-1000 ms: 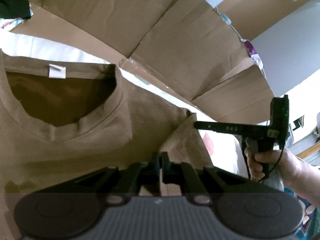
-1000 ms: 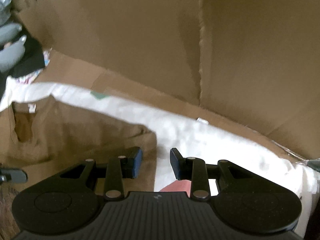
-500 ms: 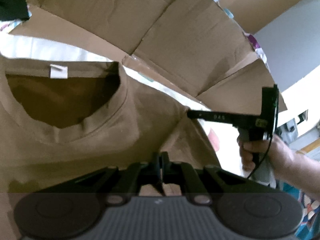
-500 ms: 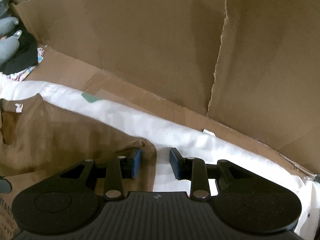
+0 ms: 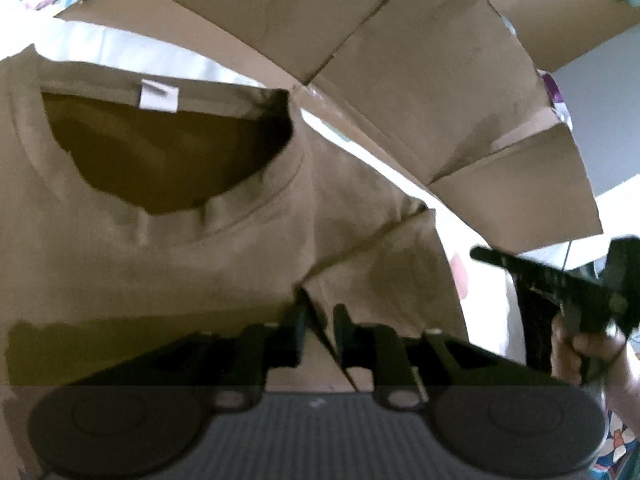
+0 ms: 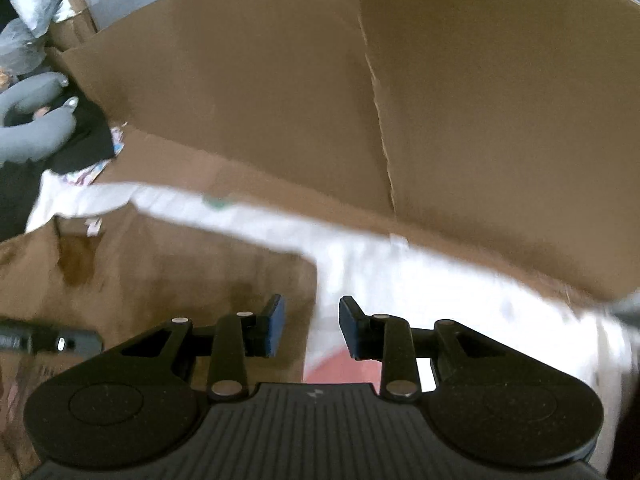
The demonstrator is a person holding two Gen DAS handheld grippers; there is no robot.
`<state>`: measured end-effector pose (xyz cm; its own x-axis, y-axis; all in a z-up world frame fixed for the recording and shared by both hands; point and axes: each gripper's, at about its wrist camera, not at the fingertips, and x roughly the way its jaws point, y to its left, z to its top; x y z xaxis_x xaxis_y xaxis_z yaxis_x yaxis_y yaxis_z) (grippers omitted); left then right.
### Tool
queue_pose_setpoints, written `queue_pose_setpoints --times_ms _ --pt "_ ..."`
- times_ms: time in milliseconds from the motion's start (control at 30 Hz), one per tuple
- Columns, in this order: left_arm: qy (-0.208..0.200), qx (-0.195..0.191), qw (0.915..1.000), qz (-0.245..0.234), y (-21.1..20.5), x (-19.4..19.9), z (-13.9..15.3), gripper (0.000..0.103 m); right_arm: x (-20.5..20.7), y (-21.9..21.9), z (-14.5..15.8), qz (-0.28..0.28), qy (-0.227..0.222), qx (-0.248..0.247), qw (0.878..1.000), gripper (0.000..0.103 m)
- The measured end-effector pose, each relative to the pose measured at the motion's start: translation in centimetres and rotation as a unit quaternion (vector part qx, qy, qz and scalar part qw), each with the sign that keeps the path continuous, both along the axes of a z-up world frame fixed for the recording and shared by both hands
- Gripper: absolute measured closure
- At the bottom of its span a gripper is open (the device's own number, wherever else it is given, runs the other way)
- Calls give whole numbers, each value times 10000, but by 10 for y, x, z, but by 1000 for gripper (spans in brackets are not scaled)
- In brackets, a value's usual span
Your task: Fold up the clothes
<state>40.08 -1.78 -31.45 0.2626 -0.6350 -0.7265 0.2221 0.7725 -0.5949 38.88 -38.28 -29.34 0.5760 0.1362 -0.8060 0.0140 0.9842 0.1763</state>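
A tan T-shirt (image 5: 168,264) lies on a white sheet, its neck opening and white label (image 5: 158,95) toward the far side. Its right sleeve (image 5: 392,280) is folded in over the body. My left gripper (image 5: 320,320) is slightly open just above the sleeve's folded edge, with cloth showing between the fingers. My right gripper (image 6: 312,320) is open and empty over the shirt's right edge (image 6: 224,280) and the sheet. It also shows in the left wrist view (image 5: 560,280), held in a hand, off the sleeve to the right.
Tall cardboard walls (image 6: 360,100) stand right behind the white sheet (image 6: 400,272). A grey neck pillow (image 6: 32,128) and dark clothes lie at the far left. A cardboard panel (image 5: 400,80) curves behind the shirt in the left wrist view.
My left gripper has opened a little from shut on the sleeve fold. My right gripper has drawn back to the right, away from the sleeve corner, staying open.
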Motion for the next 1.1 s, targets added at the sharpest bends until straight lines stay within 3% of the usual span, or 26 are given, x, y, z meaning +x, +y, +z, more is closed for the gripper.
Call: queue_pose_setpoints --times_ms 167,267,467,633,700,867,1033,1100 --pt "107 -2 9998 -179 -12 -23 5 72 -47 5 2 193 112 -109 9997 66" --pt "190 -23 9992 -339 -22 -38 6 53 -73 5 4 137 166 -67 9997 66" --pt "443 -25 9972 -599 -40 -62 5 54 -110 13 1 130 333 -130 9993 65" --pt "592 -27 9963 -623 -51 -77 1 55 -133 27 -11 376 453 -559 9967 65" --pt "712 -5 9957 -585 -56 -83 -1 61 -139 31 -15 396 445 -694 9958 65" --pt "929 12 9940 -575 -71 -89 -6 61 -146 32 -22 -27 299 -487 9984 65" --pt "1086 -159 9931 -415 -76 -91 -15 63 -138 38 -29 159 271 -652 9974 65" --pt "1134 -122 9928 -362 -77 -92 -19 96 -134 38 -32 140 283 -654 9974 65"
